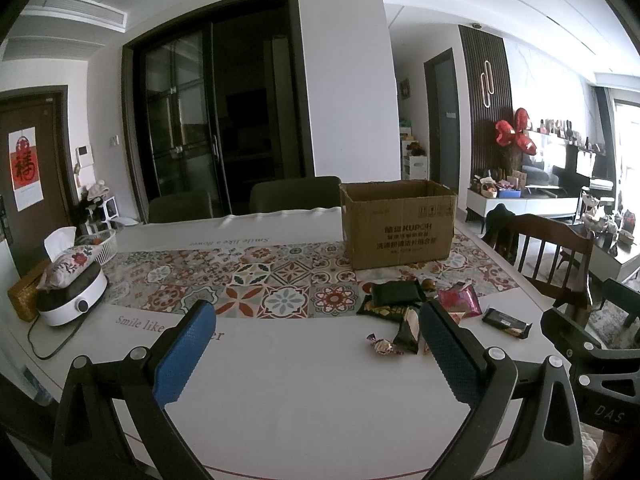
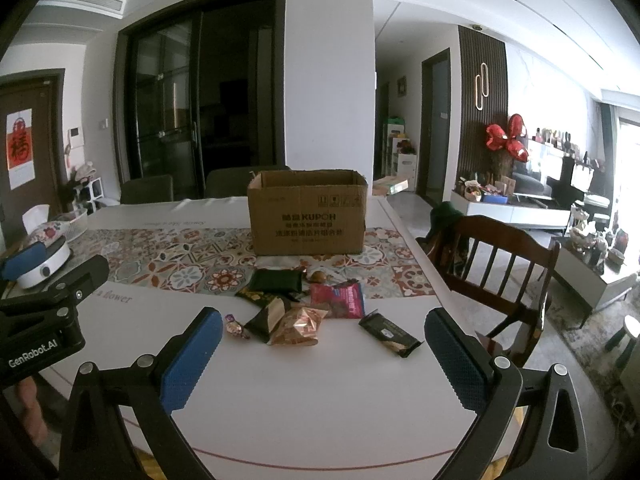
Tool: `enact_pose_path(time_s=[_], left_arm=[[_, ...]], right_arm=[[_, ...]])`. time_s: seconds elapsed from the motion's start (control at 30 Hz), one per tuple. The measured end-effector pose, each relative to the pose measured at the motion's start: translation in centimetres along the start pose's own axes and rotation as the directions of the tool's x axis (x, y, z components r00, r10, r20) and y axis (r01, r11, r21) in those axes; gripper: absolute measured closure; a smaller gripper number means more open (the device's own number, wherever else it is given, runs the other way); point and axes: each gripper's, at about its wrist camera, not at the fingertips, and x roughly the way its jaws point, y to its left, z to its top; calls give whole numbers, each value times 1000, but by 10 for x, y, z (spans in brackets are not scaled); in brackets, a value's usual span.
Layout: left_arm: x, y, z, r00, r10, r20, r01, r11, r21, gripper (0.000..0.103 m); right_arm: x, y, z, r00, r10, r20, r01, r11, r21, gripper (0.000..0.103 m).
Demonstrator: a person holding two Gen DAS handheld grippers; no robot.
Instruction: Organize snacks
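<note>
Dining table [image 2: 320, 392], patterned runner mid-frame. Snacks [image 2: 298, 326] lie scattered at centre, just before the open cardboard box [image 2: 306, 216]. Both claws, left gripper [image 1: 316, 344] and right gripper [image 2: 324, 346], are spread and empty. You'd best pinch one wrapper by its edge and lift it clear of its neighbours.
</note>
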Motion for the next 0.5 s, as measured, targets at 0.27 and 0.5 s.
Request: enact_pose_path(time_s=[0.27,0.5], left_arm=[[0,0,0,1000,0,2,0,1000,0,0],[-1,0,-1,1000,-1,3,1,1000,0,0]], right_arm=[[0,0,2,1000,1,1,-1,1000,-1,1],[-1,1,2,1000,3,2,-3,1000,-1,1]])
